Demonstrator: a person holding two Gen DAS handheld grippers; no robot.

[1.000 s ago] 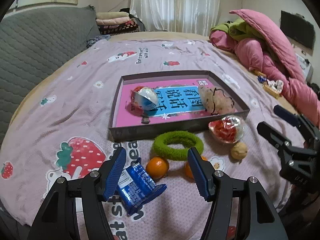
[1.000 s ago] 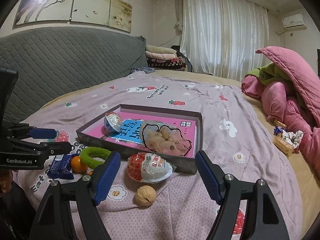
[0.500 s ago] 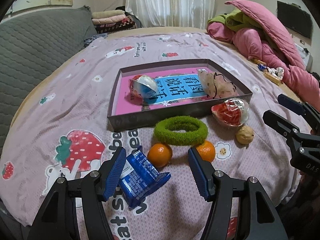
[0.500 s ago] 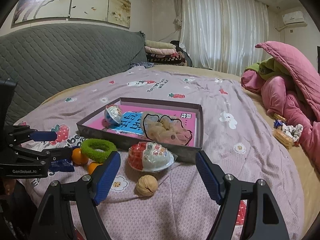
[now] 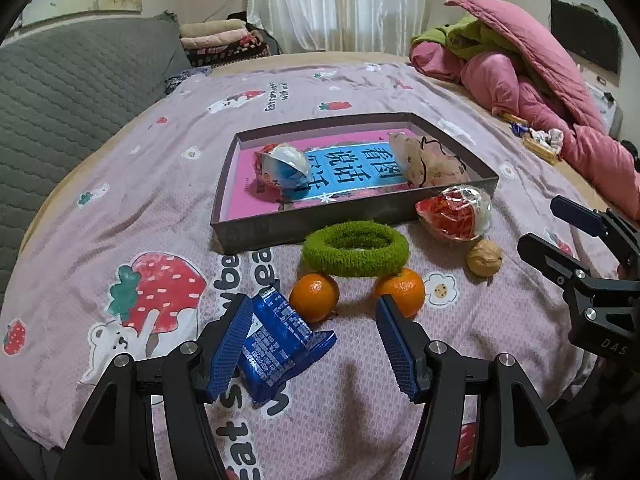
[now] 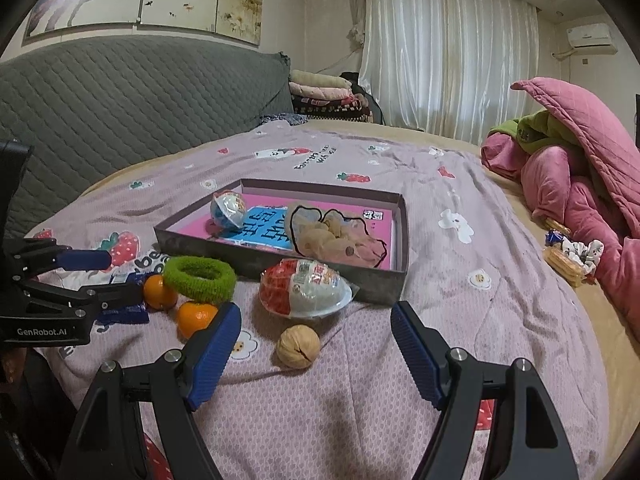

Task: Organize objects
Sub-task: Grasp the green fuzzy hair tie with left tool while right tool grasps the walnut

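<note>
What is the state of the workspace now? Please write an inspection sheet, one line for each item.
Surface: bed with a pink strawberry-print sheet.
Job's things: shallow box holding a blue-and-white egg toy and a beige pouch; outside, along its near wall, a green hair ring, a red egg toy, a walnut, two oranges and a blue snack packet.
Clutter: snacks and wrappers beside the pink quilt.
Grippers: left gripper and right gripper, jaws open, holding nothing.
Cables: nothing seen.
Surroundings: grey headboard, white curtain, folded blankets.
</note>
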